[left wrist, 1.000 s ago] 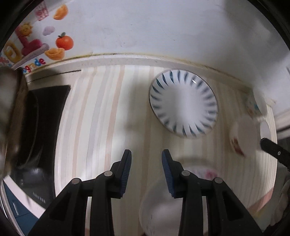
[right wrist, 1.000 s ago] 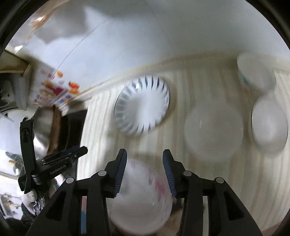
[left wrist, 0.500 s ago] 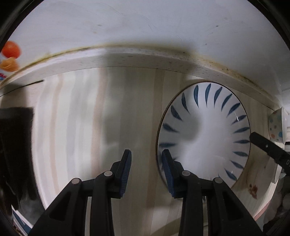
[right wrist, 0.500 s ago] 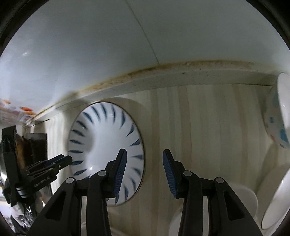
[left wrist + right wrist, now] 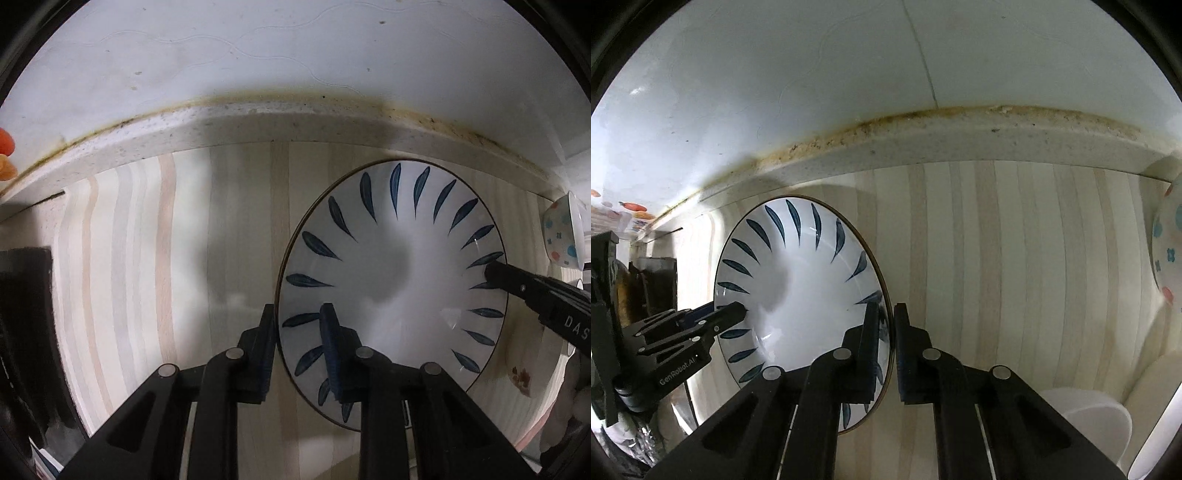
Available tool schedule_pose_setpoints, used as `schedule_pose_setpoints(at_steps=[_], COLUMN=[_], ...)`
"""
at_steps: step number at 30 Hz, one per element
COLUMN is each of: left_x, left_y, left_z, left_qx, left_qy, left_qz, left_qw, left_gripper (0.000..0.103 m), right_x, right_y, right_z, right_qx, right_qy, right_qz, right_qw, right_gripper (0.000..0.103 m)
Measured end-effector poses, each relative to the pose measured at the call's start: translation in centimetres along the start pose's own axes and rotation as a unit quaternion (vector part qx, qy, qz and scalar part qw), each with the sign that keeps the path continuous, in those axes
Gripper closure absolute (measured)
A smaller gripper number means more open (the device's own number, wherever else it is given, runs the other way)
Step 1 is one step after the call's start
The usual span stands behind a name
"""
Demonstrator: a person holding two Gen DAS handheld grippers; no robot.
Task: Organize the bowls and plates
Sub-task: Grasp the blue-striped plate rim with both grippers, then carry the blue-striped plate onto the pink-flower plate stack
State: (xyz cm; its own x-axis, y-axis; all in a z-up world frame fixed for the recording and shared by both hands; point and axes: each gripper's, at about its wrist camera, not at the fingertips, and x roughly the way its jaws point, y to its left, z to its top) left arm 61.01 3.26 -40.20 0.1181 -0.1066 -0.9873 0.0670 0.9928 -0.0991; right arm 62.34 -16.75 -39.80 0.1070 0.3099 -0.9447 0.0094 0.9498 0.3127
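A white deep plate with blue leaf strokes [image 5: 399, 266] lies flat on the striped counter mat [image 5: 147, 277]. My left gripper [image 5: 297, 314] points straight down over its left rim. Its jaws are closing, one pad outside the rim and one on the inner slope. My right gripper [image 5: 884, 314] is shut on the opposite rim of the same plate [image 5: 798, 295], with the rim pinched between its pads. Each gripper also shows in the other's view: the right gripper [image 5: 496, 275] at the plate's far edge, and the left gripper [image 5: 737, 312] likewise.
A bowl with coloured spots [image 5: 1167, 258] stands at the right end of the counter, with white bowls [image 5: 1097, 424] in front of it. A dish with a red print [image 5: 517, 369] lies beside the plate. A black hob [image 5: 22, 314] is at the left. The wall [image 5: 295, 55] rises behind.
Both grippers came down from above the counter to the blue-leaf plate, one at each side. In the last half second both pairs of jaws narrowed onto its rim.
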Motion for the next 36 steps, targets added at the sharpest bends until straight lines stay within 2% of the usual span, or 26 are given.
schedule_pose_setpoints(at_steps=[3,13,20,28,36], left_x=[-1.1,-7.3,-10.8,-11.7,-9.6], left_y=[-0.1,-0.4,-1.0,-1.7,-1.7], left_z=[-0.7,-3.7,-8.9,-16.0,-21.4], left_qx=[0.005,0.015,0.034,0.032,0.022], left_qy=[-0.01,-0.048,-0.066,-0.059,-0.026], left_qz=[0.007,-0.002,-0.006,-0.011,-0.013], left_qw=[0.9999,0.9987,0.9972,0.9977,0.9993], left_gripper=[0.082,0.082,0.082,0.082,0.082], right_x=[-0.7,-4.7,-8.4,-10.9,-10.5], right_y=[0.3,1.2,1.7,1.9,1.3], right_z=[-0.4,-4.0,-8.3,-15.2,-22.0], right_qx=[-0.006,-0.023,-0.037,-0.054,-0.061], right_qy=[-0.002,-0.008,-0.015,-0.005,0.021], right_qz=[0.002,0.025,0.038,0.042,0.047], right_qw=[1.0,0.999,0.998,0.998,0.997], right_gripper=[0.094,0.094,0.094,0.094,0.094])
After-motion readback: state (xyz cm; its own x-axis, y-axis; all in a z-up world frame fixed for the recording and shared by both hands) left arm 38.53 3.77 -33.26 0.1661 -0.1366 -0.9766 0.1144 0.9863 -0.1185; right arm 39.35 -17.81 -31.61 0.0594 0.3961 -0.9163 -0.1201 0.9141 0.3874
